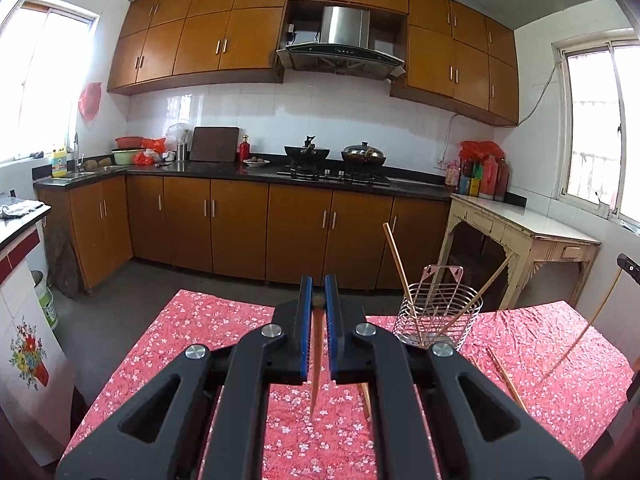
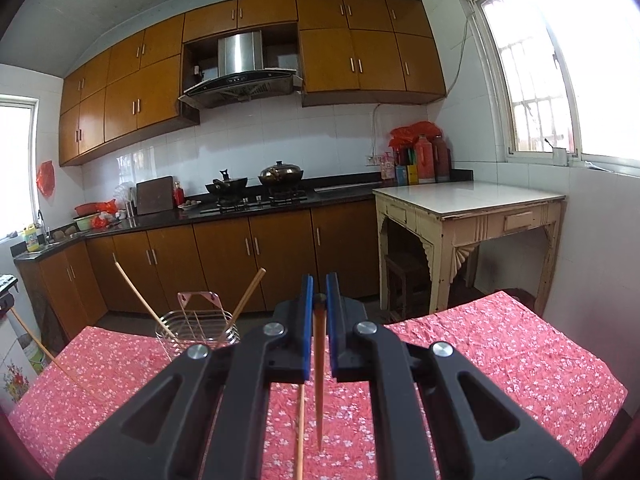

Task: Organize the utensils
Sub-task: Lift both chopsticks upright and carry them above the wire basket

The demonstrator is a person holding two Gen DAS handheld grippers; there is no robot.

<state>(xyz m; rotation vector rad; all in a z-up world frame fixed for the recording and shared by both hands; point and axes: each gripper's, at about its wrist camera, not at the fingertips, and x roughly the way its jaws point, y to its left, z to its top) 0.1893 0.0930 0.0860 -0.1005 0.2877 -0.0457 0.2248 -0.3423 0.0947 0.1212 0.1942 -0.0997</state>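
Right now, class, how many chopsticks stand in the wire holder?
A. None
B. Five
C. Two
C: two chopsticks lean apart in the wire holder, and the right wrist view shows the same pair.

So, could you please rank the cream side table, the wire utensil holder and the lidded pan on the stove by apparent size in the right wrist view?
1. Cream side table, clearly largest.
2. Wire utensil holder.
3. Lidded pan, smallest, though it sits much farther from the camera, so its true size against the holder is unsure.
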